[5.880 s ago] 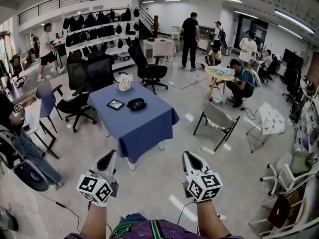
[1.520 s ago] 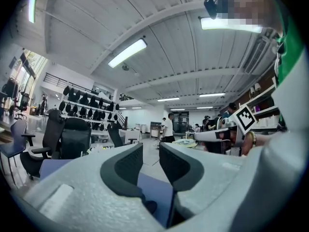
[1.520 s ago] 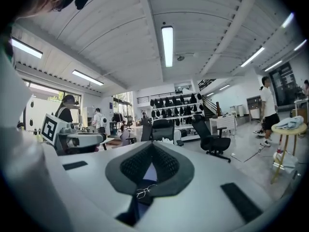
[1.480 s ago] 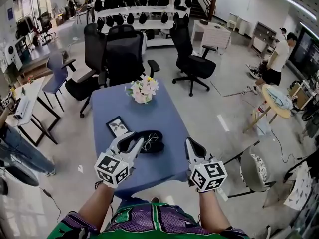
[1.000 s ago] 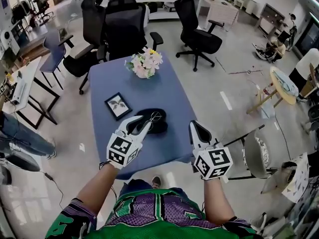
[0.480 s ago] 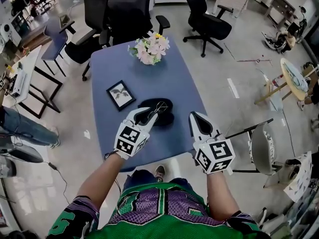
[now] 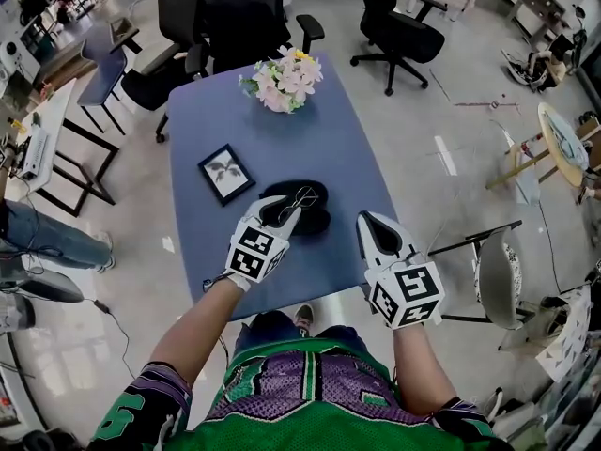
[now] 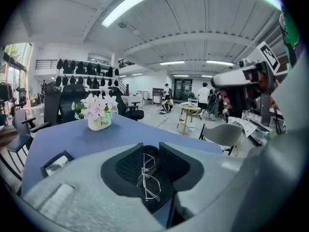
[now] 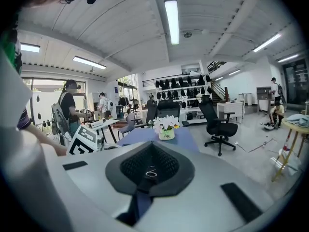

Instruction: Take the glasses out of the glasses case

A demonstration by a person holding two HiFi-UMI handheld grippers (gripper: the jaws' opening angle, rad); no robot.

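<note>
A black glasses case (image 7: 315,218) lies open on the blue table (image 7: 324,130), near its front edge. Thin wire-framed glasses (image 7: 302,195) rest in it. My left gripper (image 7: 279,212) is open and hovers over the case's left side. In the left gripper view the glasses (image 8: 147,178) show in the gap between its dark pads (image 8: 126,166); I cannot tell whether they touch. My right gripper (image 7: 368,222) is shut and holds nothing, a little to the right of the case near the table's front right corner.
A pot of pink and white flowers (image 7: 282,78) stands at the table's far end. A small framed picture (image 7: 225,173) lies left of the case. Black office chairs (image 7: 235,17) stand behind the table, and a grey chair (image 7: 493,280) to its right.
The person has walked up to the table. My left gripper has opened and moved forward over the case. The right gripper stays shut, level with the table's front edge.
</note>
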